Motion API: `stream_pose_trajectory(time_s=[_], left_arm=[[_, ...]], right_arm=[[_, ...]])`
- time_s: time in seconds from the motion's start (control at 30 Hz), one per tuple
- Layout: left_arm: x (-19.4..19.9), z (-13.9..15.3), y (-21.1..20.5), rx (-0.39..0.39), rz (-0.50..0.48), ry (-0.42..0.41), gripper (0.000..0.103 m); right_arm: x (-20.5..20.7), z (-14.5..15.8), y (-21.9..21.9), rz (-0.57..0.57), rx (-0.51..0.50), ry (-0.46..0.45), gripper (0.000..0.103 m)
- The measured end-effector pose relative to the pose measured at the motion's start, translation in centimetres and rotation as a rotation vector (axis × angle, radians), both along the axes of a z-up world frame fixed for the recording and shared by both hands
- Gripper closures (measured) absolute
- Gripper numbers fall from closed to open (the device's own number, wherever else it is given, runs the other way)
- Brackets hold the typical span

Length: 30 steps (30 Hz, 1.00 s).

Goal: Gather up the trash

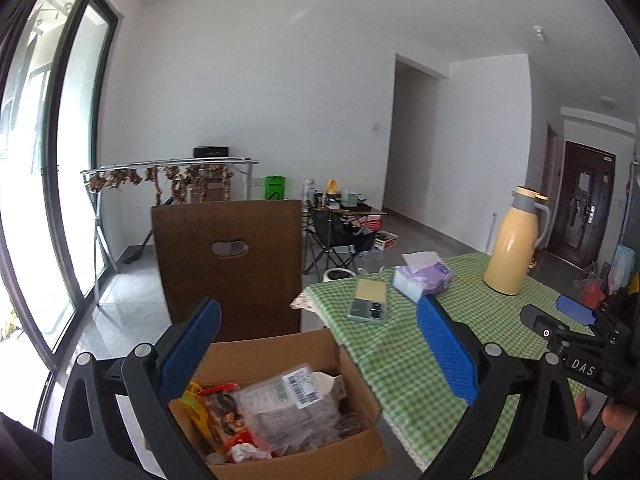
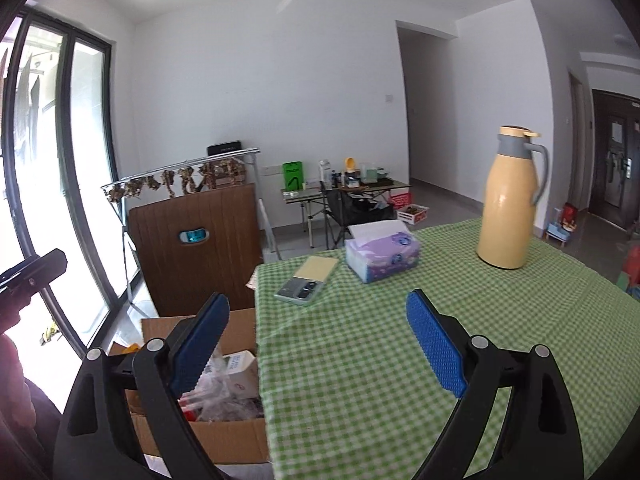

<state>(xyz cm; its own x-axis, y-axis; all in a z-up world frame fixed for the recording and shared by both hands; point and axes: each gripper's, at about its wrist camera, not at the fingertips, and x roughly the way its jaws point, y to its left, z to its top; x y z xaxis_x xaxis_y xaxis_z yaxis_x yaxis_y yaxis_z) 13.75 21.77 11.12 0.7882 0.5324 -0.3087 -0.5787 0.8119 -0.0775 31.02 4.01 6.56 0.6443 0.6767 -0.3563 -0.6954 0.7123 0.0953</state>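
A cardboard box (image 1: 352,364) stands on the floor beside the table, filled with plastic wrappers, snack packets and a white carton (image 1: 280,404). My left gripper (image 1: 320,344) hovers above the box, open, with nothing between its blue pads. The same box (image 2: 236,328) shows at the lower left of the right wrist view, against the table edge. My right gripper (image 2: 318,340) is open and empty over the green checked tablecloth (image 2: 400,360). Part of the right gripper (image 1: 576,312) appears at the right of the left wrist view.
On the table lie a phone with a yellow pad (image 2: 306,280), a purple tissue box (image 2: 382,254) and a tall yellow thermos jug (image 2: 508,204). A brown chair back (image 1: 228,264) stands behind the box. A glass door (image 1: 52,160) is at the left.
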Motion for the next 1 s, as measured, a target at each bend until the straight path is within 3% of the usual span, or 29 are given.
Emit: stream_pose_trajectory(time_s=[0.37,0.57,0.7,1.0], left_arm=[[12.3,-1.6,-12.5,-0.012,-0.305,0.058,0.008],[15.3,-2.5,-17.6,-0.013,-0.407,0.073,0.008],[16.4,-3.0,-19.1,-0.026,-0.44,0.079,0.008],[16.4,-3.3,-19.2,-0.031,-0.451,0.08,0.008]], right_arm=[[4.7,-1.0,-19.2,-0.45,-0.034,0.017,0.016],[5.0,-1.6,-28.1,-0.647,-0.026,0.058,0.013],[4.7,-1.9,-30.4,-0.696,-0.016,0.076,0.013],[3.8,-2.1,-30.8,-0.707,-0.024,0.075,0.013]])
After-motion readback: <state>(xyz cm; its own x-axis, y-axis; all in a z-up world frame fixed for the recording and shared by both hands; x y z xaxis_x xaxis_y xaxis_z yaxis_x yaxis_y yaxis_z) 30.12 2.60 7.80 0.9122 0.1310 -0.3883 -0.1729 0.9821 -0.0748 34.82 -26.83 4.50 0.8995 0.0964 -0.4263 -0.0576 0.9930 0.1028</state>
